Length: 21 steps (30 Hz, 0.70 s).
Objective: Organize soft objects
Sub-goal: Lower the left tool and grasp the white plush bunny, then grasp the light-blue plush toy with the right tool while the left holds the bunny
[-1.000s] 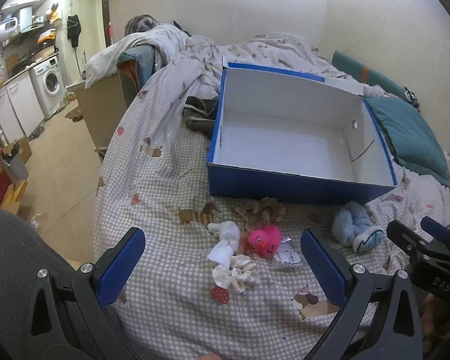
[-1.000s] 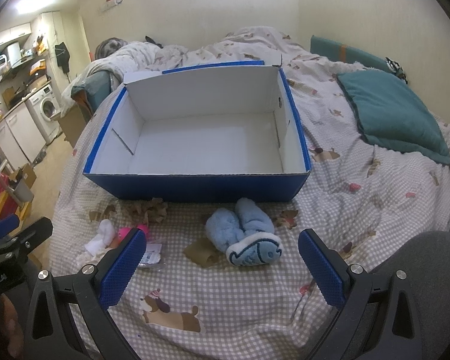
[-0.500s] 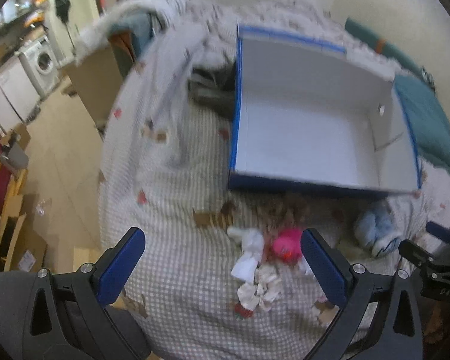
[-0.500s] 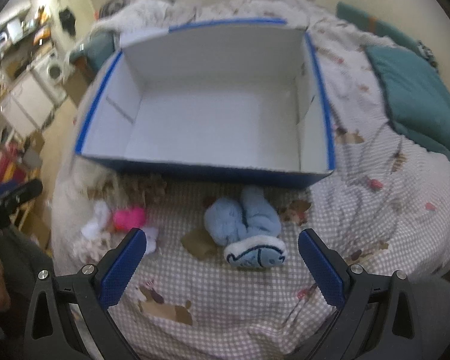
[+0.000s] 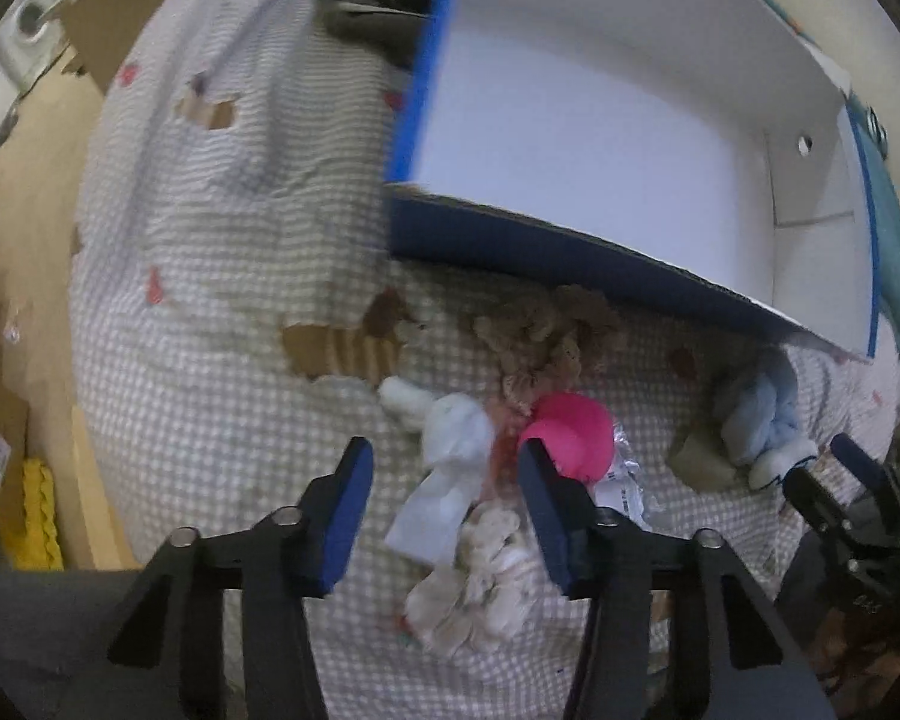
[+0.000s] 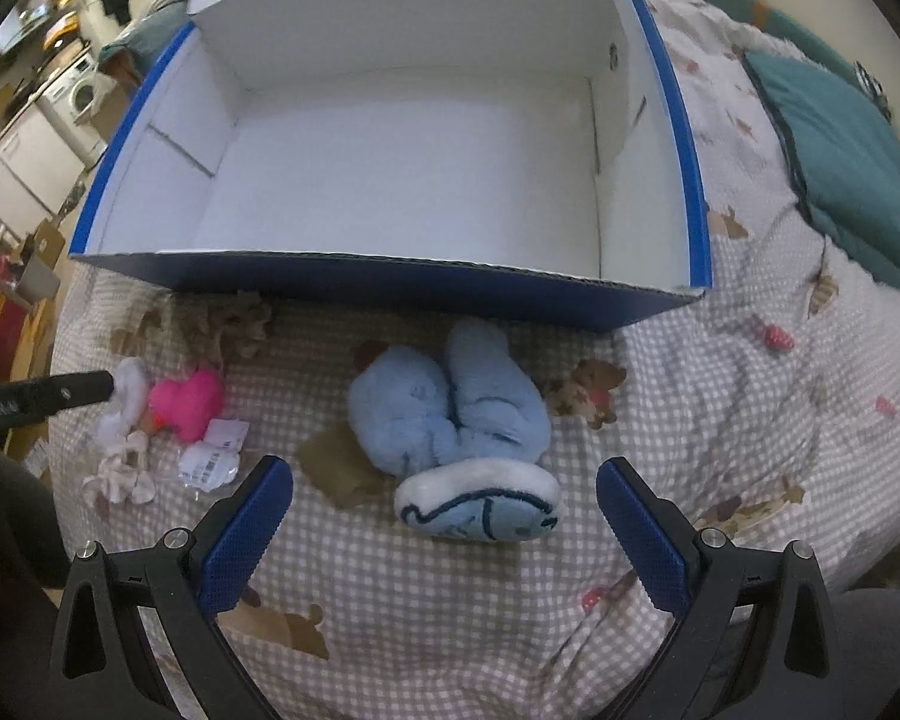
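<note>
A blue box [image 5: 510,234] [image 6: 390,276] with a white inside lies empty on the checked bedspread. In front of it are a white cloth toy [image 5: 450,480], a pink plush [image 5: 570,432] [image 6: 189,399], a brown knit piece [image 5: 540,342] and a cream scrunchie [image 5: 480,588]. My left gripper [image 5: 444,510] points down over the white cloth toy. Its jaws are closing, with the toy between them and the pads clear of it. A light blue plush [image 6: 444,414] [image 5: 756,420] lies further right. My right gripper [image 6: 447,522] hangs open just above it, nothing gripped.
A teal pillow [image 6: 840,138] lies right of the box. A clear plastic tag packet [image 6: 210,462] sits beside the pink plush. A dark garment [image 5: 378,0] is behind the box's left corner. The bed edge drops to the floor at left, near a washing machine [image 6: 84,90].
Both grippers tipped downward and came closer to the toys. The left jaws narrowed over the white cloth toy. The right jaws stayed wide.
</note>
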Available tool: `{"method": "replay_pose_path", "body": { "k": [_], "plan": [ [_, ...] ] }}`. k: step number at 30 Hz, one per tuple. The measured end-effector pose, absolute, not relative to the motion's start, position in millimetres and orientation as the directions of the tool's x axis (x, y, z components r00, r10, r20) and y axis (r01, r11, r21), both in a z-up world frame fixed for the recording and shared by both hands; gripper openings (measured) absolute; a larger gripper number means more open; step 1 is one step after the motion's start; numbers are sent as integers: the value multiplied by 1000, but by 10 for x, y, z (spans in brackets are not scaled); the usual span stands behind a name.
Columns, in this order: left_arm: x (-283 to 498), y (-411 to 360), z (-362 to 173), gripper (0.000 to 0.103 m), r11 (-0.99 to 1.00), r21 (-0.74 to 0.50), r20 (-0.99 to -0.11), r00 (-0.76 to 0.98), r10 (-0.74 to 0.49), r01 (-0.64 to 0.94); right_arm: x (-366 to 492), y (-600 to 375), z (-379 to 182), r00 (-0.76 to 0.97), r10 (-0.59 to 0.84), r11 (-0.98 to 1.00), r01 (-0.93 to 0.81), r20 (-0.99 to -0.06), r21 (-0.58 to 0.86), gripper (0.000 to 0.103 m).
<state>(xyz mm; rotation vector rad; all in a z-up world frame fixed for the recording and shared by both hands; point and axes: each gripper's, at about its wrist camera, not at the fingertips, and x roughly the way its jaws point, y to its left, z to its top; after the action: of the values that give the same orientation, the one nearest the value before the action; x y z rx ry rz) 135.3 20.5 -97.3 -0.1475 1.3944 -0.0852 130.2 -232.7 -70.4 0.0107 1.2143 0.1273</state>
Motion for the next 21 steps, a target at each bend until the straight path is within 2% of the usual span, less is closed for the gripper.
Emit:
{"method": "replay_pose_path", "body": {
  "k": [2, 4, 5, 10, 21],
  "plan": [
    [1390, 153, -1030, 44, 989, -148, -975, 167, -143, -15, 1323, -2351, -728, 345, 103, 993, -82, -933, 79, 103],
    [1422, 139, -1120, 28, 989, -146, -978, 149, -143, -14, 1340, -2372, -758, 340, 104, 994, -72, -935, 85, 103],
    [1428, 146, -1160, 24, 989, -150, -980, 139, -146, -19, 1343, -2384, -772, 337, 107, 994, -65, -935, 90, 103],
    [1405, 235, -1141, 24, 981, -187, -971, 162, -176, -53, 1367, -2416, -814, 332, 114, 993, -54, -936, 102, 103],
    [1054, 458, -597, 23, 990, -131, -953, 281, -113, -49, 1453, -2386, -949, 288, 108, 994, -51, -952, 97, 103]
  ]
}}
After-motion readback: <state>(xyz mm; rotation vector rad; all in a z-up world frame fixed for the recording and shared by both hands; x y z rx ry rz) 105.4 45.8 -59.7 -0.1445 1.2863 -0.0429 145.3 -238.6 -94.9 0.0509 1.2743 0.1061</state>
